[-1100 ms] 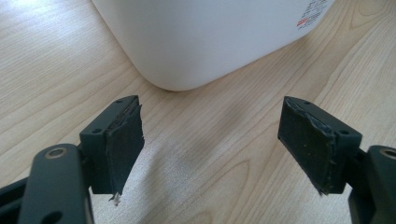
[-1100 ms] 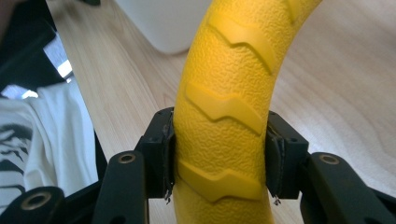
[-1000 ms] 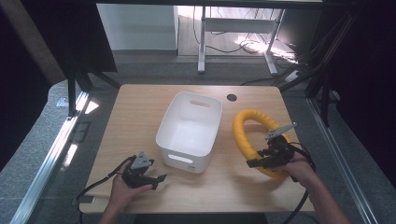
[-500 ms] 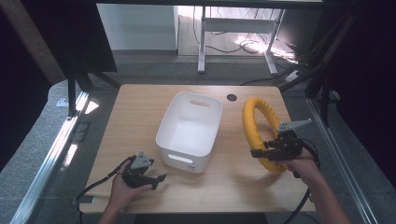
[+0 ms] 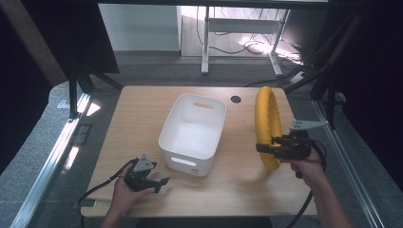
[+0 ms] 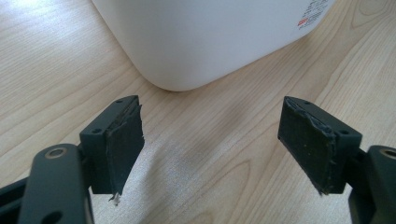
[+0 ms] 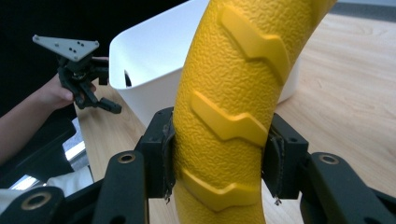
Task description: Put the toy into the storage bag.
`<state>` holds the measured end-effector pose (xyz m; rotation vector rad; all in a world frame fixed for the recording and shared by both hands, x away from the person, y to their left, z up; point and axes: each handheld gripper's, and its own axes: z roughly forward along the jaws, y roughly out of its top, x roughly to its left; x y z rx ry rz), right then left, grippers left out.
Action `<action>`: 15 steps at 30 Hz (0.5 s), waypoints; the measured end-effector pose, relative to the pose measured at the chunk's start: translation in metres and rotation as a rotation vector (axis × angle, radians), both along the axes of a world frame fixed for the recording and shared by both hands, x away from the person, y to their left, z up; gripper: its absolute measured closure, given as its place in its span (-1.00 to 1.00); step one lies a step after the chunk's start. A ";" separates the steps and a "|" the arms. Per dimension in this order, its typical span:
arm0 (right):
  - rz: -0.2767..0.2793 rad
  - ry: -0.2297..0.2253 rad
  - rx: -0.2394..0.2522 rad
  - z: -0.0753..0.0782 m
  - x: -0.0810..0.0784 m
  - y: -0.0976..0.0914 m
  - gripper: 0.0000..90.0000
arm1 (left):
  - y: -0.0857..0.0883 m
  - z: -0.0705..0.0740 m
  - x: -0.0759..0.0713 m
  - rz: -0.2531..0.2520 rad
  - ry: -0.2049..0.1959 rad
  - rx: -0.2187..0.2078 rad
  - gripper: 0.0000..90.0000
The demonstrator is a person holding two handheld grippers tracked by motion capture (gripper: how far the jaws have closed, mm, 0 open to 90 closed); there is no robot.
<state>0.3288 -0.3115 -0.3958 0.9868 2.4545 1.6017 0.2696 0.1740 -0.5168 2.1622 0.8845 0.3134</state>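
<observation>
A yellow ring with a rough, ridged skin stands on edge at the right of the table, right of a white bin. My right gripper is shut on the ring's lower part; in the right gripper view both pads press its sides. My left gripper rests low near the table's front left, just short of the bin's near corner, its jaws wide open over bare wood with nothing between them. The bin looks empty from above.
The wooden table has a dark round hole near its far edge. Black frame posts stand at both sides, and a cable trails from the left gripper. The other hand and its gripper appear beyond the bin in the right gripper view.
The right gripper has risen and tipped the yellow ring from lying nearly flat to standing on edge. The left hand has kept still.
</observation>
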 end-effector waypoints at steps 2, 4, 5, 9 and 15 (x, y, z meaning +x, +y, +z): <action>-0.002 -0.007 0.012 0.001 0.000 0.002 0.15 | 0.000 0.000 0.000 0.000 0.000 0.000 -0.51; -0.003 -0.012 0.023 0.002 0.001 0.003 0.15 | 0.000 0.000 0.000 -0.001 0.000 0.002 -0.51; -0.008 -0.016 0.029 0.003 0.001 0.003 0.15 | 0.000 0.000 0.000 -0.001 0.000 0.002 -0.51; -0.012 -0.030 0.040 0.004 0.002 0.005 0.15 | 0.000 0.000 0.000 -0.002 0.000 0.002 -0.51; -0.034 -0.057 0.072 0.007 0.004 0.011 0.15 | -0.001 -0.001 0.000 -0.003 0.003 -0.001 -0.51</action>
